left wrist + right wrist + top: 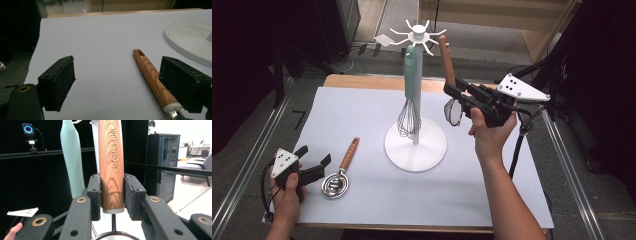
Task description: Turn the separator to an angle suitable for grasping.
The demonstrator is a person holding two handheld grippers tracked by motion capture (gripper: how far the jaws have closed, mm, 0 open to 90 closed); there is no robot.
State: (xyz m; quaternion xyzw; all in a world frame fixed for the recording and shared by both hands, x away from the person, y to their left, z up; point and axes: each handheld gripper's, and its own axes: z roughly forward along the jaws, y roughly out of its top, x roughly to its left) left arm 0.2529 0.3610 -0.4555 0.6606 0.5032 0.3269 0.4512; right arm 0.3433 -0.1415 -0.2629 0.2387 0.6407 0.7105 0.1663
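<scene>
Right gripper point(458, 94) pinches wooden-handled strainer point(111, 165) upright, handle top just right of rack hooks point(418, 36); left gripper point(314, 161) spread, resting beside second strainer point(341, 170) on table.

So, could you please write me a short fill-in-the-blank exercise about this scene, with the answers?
1. The right gripper is shut on a utensil's ____ handle.
2. The whisk hangs from the white ____.
3. The left gripper rests with its jaws ____.
4. The strainer lies on the ____.

Answers: wooden; stand; open; table
</scene>
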